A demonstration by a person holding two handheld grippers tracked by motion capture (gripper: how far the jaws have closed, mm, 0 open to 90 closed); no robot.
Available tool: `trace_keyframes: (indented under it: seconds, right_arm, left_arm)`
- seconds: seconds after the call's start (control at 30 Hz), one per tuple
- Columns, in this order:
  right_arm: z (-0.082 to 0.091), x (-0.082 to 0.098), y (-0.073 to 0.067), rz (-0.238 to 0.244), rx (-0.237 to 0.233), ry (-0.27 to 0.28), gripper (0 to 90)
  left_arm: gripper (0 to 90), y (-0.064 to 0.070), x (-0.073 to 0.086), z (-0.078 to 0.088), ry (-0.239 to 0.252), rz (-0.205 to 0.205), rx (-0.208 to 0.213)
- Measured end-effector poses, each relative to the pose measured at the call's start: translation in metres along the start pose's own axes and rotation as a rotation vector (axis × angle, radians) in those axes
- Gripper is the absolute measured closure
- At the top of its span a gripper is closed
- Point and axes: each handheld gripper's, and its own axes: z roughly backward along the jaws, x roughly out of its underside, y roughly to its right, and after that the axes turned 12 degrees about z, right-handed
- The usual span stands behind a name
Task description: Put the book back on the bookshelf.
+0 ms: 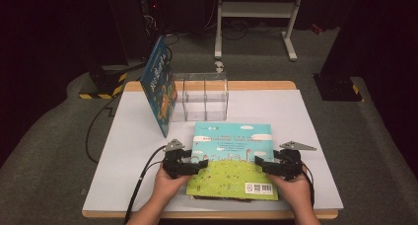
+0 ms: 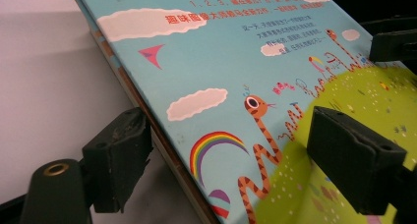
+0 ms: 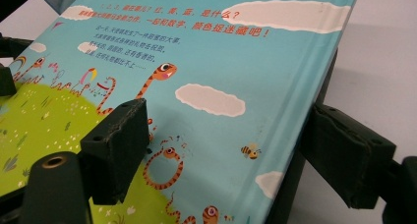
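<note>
The left claw [image 1: 198,164] straddles the left edge of the picture book [image 1: 231,158], one jaw above the cover and one below beside the stack's edge; in the left gripper view [image 2: 221,160] the jaws stand apart with a gap to the cover, not pressing. The right claw [image 1: 263,165] brackets the opposite, spine-side edge the same way, its jaws also apart around the book [image 3: 206,86], one over the cover and the other outside the spine.

The book lies flat on the worktop [image 1: 305,116], directly between the two claws, apparently atop another book. To lift it cleanly, both claws should probably close together at matching points along the edges, catching only the top book, and rise level so it does not slide.

Beyond the claws, just past the book's far edge, stands a clear divided holder [image 1: 204,96]. Its compartments look empty; a blue book [image 1: 158,84] leans tilted against its left side.
</note>
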Motion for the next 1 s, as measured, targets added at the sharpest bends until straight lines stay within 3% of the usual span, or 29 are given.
trace_keyframes:
  seconds: [0.37,0.63,0.87,1.0]
  right_arm:
    - [0.009,-0.023,-0.006,0.068,0.067,0.081,25.1]
    - [0.014,-0.034,-0.011,0.09,0.115,0.155,30.9]
    - [0.021,-0.042,-0.018,0.108,0.147,0.22,35.9]
    - [0.026,-0.042,-0.022,0.119,0.159,0.251,38.2]
  left_arm:
    - [24.5,0.017,-0.02,0.004,0.1,-0.098,-0.017]
    - [28.9,0.019,-0.027,0.007,0.147,-0.108,-0.003]
    - [36.3,0.026,-0.032,0.017,0.26,-0.12,0.033]
    - [39.1,0.03,-0.03,0.024,0.294,-0.138,0.047]
